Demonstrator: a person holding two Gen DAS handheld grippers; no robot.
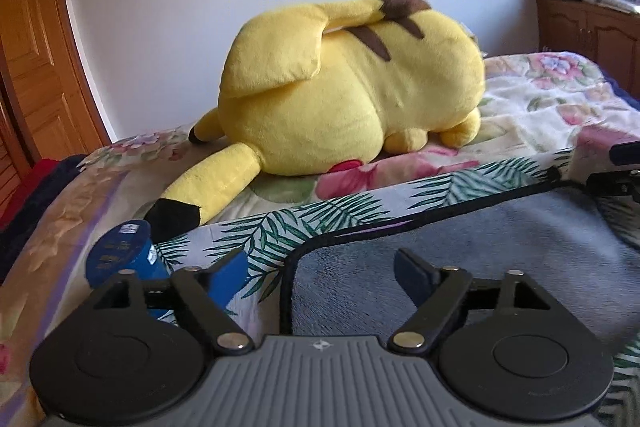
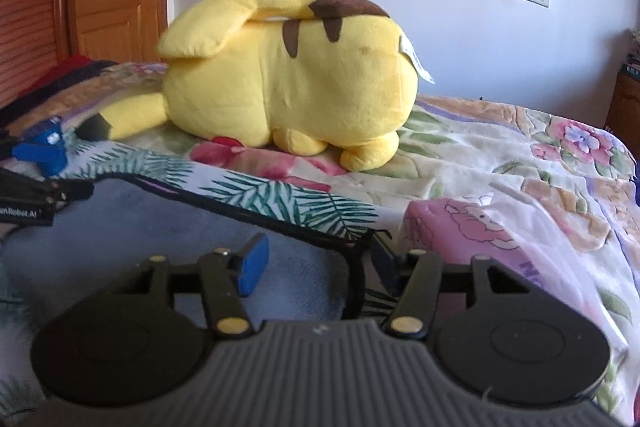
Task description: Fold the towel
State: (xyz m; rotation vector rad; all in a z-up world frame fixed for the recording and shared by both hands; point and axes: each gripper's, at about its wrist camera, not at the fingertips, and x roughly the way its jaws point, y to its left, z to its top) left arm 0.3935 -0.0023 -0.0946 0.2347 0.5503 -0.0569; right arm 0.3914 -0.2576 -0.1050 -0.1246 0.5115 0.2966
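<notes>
In the left wrist view, the left gripper (image 1: 320, 273) has its blue fingers (image 1: 226, 277) spread wide with nothing between them, and they straddle the near left corner of the towel (image 1: 480, 255), a grey-blue plush cloth with a black trimmed edge and a palm-leaf print on its turned-up side. The towel lies spread on the bed (image 1: 532, 107), over a floral quilt. Just left of the left finger a dark blue cylindrical container (image 1: 120, 255) lies on the bed. Beyond the towel a big yellow plush toy (image 1: 344, 87) lies on the quilt, its black-tipped ear reaching toward the container. At the right edge a black part of the right gripper (image 1: 616, 171) shows at the towel's far corner. A wooden door (image 1: 36, 39) stands at left and a wooden cabinet (image 1: 592, 31) at right. In the right wrist view, the right gripper (image 2: 316, 265) is likewise wide apart and holds nothing; the towel's (image 2: 160, 227) black-edged right corner passes between its fingers (image 2: 252, 265). The left gripper (image 2: 40, 163) is at the left edge over the towel's other corner, with fingers apart. A pink printed cloth (image 2: 472, 231) lies just beside the right finger. The plush toy (image 2: 292, 83) lies beyond the towel on the bed (image 2: 560, 155).
</notes>
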